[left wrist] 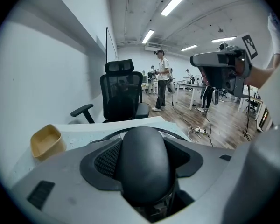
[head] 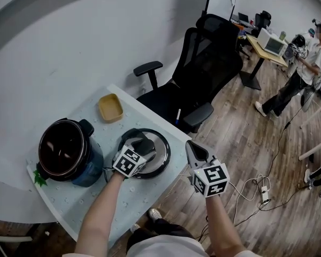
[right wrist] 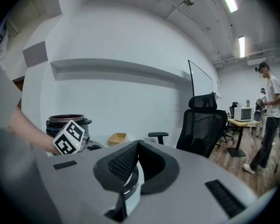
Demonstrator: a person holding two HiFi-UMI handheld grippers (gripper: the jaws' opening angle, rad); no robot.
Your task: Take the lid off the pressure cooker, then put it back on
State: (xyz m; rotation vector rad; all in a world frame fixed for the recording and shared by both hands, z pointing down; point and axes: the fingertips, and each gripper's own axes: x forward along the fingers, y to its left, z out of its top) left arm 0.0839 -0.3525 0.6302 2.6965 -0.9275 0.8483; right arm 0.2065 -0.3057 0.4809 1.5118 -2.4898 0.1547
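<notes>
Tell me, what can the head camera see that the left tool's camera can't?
Only the head view: the open pressure cooker, standing left of the lid on the table. Only the left gripper view: the ceiling lights, and the lid's black handle close up, filling the bottom of the picture. Both: the lid, the yellow dish and the black office chair.
</notes>
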